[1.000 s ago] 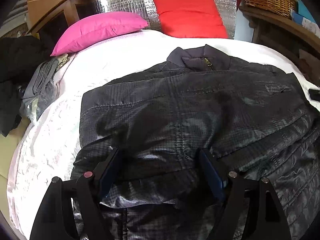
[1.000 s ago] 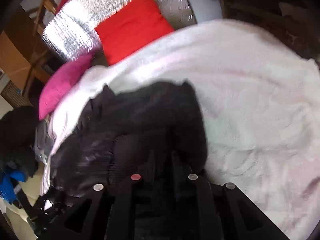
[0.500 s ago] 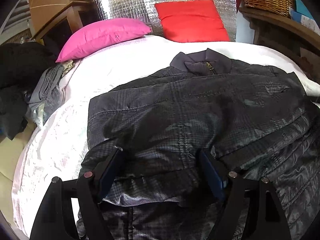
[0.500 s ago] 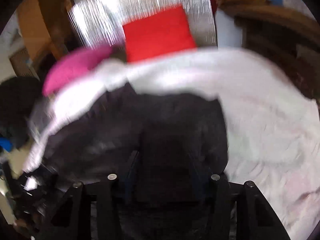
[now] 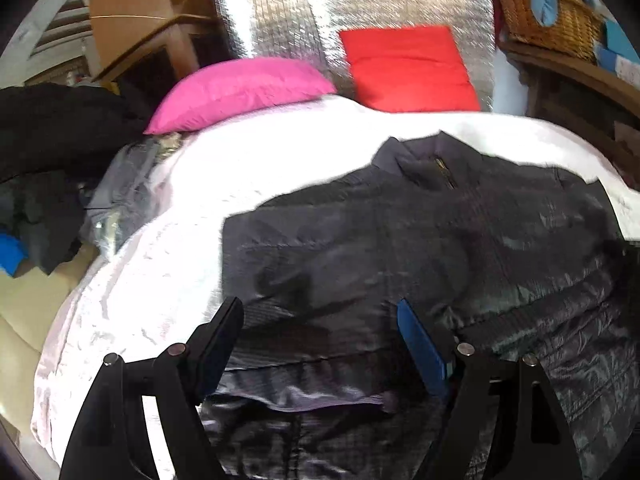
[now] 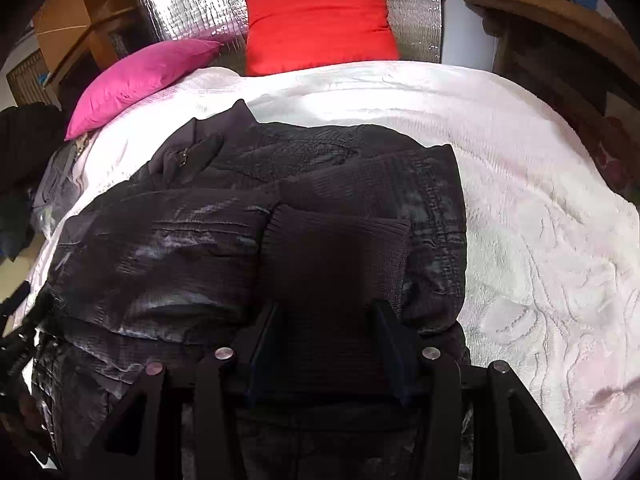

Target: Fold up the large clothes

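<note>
A dark quilted jacket (image 5: 400,240) lies on the white bedspread (image 5: 160,280), collar toward the pillows, both sleeves folded in over its body. It also shows in the right wrist view (image 6: 200,240). My left gripper (image 5: 320,320) is open, its jaws wide apart just above the jacket's lower left part, holding nothing. My right gripper (image 6: 326,320) is open over the ribbed sleeve cuff (image 6: 336,248), which lies flat on the jacket between and ahead of the jaws.
A pink pillow (image 5: 240,92) and a red pillow (image 5: 408,68) lean against a silver foil panel (image 5: 360,8) at the head. A heap of dark and grey clothes (image 5: 60,184) lies off the left edge. A wicker basket (image 5: 548,20) stands on a wooden shelf at right.
My right gripper opened and let go of the sleeve, which now lies folded across the jacket. My left gripper drew back and to the left a little, staying open.
</note>
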The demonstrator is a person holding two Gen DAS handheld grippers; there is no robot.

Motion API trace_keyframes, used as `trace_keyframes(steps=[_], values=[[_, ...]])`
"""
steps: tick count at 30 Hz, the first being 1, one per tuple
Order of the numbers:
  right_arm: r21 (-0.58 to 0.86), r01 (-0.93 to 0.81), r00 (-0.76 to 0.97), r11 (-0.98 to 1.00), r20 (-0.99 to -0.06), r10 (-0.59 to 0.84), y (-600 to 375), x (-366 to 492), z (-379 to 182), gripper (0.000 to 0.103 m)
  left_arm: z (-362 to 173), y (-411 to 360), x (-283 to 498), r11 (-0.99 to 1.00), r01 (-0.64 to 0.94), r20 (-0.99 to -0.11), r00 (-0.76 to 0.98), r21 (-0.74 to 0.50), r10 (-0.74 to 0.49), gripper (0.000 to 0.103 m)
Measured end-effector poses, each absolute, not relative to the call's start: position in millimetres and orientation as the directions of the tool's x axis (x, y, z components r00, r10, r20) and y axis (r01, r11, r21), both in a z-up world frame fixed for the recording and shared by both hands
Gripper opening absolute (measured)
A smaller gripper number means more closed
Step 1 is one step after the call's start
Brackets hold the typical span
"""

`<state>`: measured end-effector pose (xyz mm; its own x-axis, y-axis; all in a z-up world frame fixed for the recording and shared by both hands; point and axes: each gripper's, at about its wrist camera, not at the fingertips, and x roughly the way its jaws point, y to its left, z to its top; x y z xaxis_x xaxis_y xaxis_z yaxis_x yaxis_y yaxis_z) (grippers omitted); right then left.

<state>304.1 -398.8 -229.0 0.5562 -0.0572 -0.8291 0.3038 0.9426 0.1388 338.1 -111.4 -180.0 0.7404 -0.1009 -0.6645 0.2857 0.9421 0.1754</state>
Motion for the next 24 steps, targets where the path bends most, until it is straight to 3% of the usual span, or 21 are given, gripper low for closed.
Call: trace_keyframes(steps=[12, 17, 20, 24], values=[[0.156, 0.311, 0.562, 0.937, -0.826, -0.05, -399.7, 305.0, -228.2, 0.053, -166.1, -85.7, 343.6, 0.972, 0.185, -0.629, 0.776, 0.148, -0.052, 0.08], [0.23, 0.295, 0.659, 0.928, -0.752, -0.023, -406.0, 290.9, -206.3, 0.053, -174.7, -89.7, 350.4, 0.972, 0.17, -0.643, 0.765, 0.161, -0.028, 0.08], [0.253, 0.28, 0.696, 0.926, -0.718, -0.015, -408.5, 287.8, -201.0, 0.053, -187.6, -92.7, 366.1, 0.974, 0.158, -0.685, 0.728, 0.163, -0.003, 0.082], [0.237, 0.294, 0.587, 0.926, -0.809, 0.021, -414.2, 305.6, -228.4, 0.053, -220.9, -91.7, 394.1, 0.976, 0.152, -0.791, 0.611, 0.156, 0.032, 0.084]])
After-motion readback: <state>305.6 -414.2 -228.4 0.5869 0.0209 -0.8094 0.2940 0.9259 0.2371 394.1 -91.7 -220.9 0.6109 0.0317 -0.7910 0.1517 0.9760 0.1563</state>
